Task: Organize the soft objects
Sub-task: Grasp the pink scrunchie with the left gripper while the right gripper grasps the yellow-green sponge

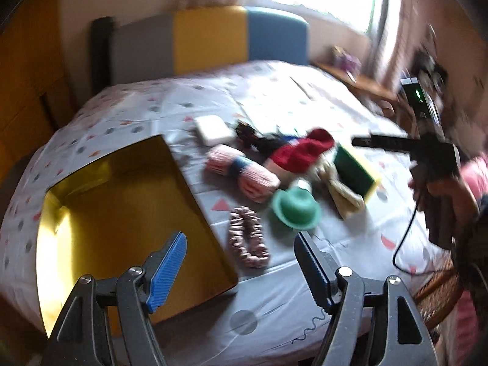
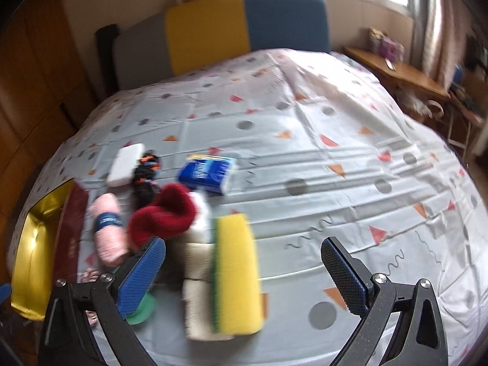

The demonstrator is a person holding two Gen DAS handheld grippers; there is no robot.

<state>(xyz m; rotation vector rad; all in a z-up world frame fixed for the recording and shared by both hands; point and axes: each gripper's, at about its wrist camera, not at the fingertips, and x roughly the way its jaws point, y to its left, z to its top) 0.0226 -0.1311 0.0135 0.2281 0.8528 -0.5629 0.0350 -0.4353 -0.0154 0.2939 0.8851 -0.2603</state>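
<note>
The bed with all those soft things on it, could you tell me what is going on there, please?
A person holds a two-finger gripper in each hand over the bed. Both the left gripper and the right gripper are open and empty. A gold-lined box lies open on the left with nothing visible inside. The pink yarn, red knit item, green hat, scrunchie and yellow-green sponge lie loose on the sheet, so sorting looks barely begun.

The left wrist view looks down over a gold-lined box [image 1: 122, 213] toward the pile; the right wrist view sits closer, above the yellow sponge [image 2: 238, 274]. Both face the headboard [image 1: 210, 39], sharing the pile, somewhat blurred.
</note>
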